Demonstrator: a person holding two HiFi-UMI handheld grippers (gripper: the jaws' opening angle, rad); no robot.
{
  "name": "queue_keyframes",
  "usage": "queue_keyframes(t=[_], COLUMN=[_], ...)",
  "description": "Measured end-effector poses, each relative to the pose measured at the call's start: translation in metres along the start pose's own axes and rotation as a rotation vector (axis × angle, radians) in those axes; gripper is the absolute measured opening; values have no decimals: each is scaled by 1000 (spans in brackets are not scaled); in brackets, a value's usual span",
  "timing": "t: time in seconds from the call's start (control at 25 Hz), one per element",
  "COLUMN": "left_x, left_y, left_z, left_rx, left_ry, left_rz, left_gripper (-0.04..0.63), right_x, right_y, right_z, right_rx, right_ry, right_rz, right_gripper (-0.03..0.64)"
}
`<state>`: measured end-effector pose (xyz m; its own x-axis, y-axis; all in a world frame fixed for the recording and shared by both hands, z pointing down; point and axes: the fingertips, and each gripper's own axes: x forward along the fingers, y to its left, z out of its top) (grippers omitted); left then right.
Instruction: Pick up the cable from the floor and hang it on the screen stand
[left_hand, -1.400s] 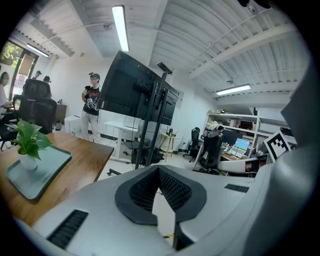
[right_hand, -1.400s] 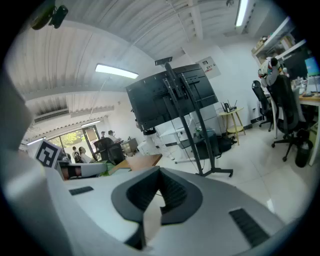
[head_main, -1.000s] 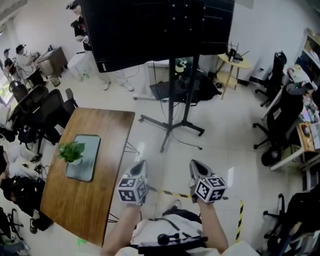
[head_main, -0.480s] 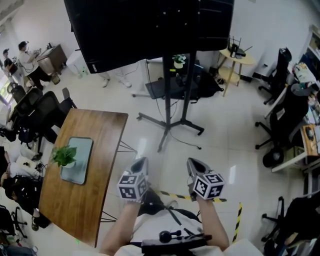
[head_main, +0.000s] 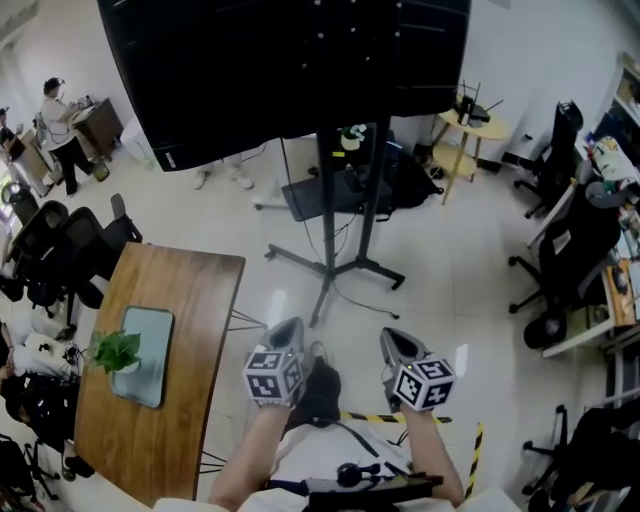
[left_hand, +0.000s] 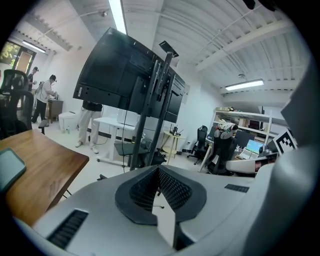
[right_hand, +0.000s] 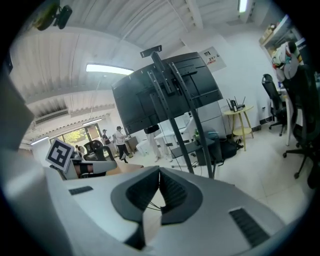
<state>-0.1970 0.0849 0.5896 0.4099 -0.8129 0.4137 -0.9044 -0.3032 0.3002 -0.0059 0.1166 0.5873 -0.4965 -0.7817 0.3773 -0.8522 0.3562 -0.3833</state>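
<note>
**Left gripper** (head_main: 289, 324): in your left hand, over the open floor, near the right edge of the table. Its jaws are pressed together and pinch nothing. In the left gripper view (left_hand: 159, 169) the pads meet at the tips, with only floor beyond them.

**Right gripper** (head_main: 391, 334): in your right hand, level with the left one and well apart from it. The pads meet at the tips (right_hand: 159, 170), though the jaws have just been easing apart by a hair. Nothing is between them.

**Cable** (head_main: 368, 309): a thin dark line on the pale floor. It lies beside the near legs of the screen stand and curves off to the right. It is ahead of both your grippers and touches neither.

**Screen stand** (head_main: 345, 225): dark upright posts on splayed legs, standing on the floor ahead of you.

**Screen** (head_main: 290, 70): a large black panel that fills the top of the head view. You see its back in both gripper views.

**Table** (head_main: 195, 320): wooden, to your left. Its near right corner is beside your left forearm.

**Tray** (head_main: 152, 340): pale teal, lying toward the left edge of the table.

**Plant** (head_main: 117, 351): a small green plant in a pot at the tray's left side.

**Striped tape** (head_main: 372, 418): a yellow and black strip on the floor, just behind your right gripper.

**Side table** (head_main: 470, 124): round and yellow, at the far right wall.

**Office chairs** (head_main: 572, 235): black, along the right edge of the floor.
</note>
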Motion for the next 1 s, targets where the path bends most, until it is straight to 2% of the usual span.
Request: queue_keyframes(t=[0.2,0.48,0.72,1.0], left_x=[83,185,268,350], left_y=[22,86,137,183], left_z=[23,46,58,43], left_rx=[-1,10,8,57], left_ry=[24,113,181,273], left_rz=[-1,36,27,41], left_gripper=[0,0,0,0], right_x=[59,155,230,262], right_y=[-34,-63,-102,-113], right_z=[46,105,118,110], right_rx=[-24,-29,27,88], right_ry=[-11,-4,21,40], right_rz=[-3,-7,-63,-86], right_gripper=[20,25,23,31])
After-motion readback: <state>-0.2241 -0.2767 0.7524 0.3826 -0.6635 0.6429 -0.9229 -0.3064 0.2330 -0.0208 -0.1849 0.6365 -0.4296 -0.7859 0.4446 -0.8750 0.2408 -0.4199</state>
